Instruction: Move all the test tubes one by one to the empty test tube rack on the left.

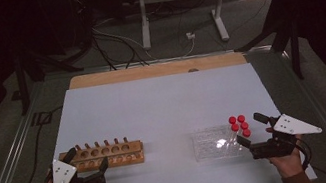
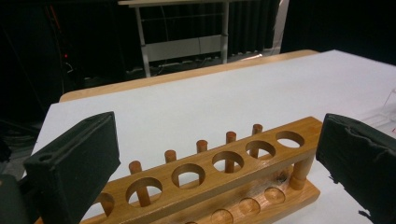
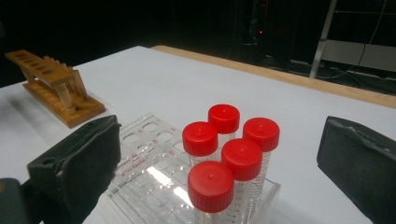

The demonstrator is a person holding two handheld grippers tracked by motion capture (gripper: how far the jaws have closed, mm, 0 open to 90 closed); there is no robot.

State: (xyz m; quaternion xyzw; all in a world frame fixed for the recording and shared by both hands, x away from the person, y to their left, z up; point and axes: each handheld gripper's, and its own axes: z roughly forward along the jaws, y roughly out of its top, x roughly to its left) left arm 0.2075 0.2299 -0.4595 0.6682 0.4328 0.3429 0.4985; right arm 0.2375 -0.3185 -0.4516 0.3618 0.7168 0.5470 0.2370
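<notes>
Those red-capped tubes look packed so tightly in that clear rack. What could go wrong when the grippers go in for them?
1. The five red-capped plastic tubes stand bunched at one end of the clear plastic rack; the open right gripper could easily bump a neighbour while closing on one.
2. That rack looks light, so a tube that sticks might drag it along.
3. The empty wooden tube rack has narrow holes; the open left gripper hovers by it, and a tilted tube might miss.
</notes>
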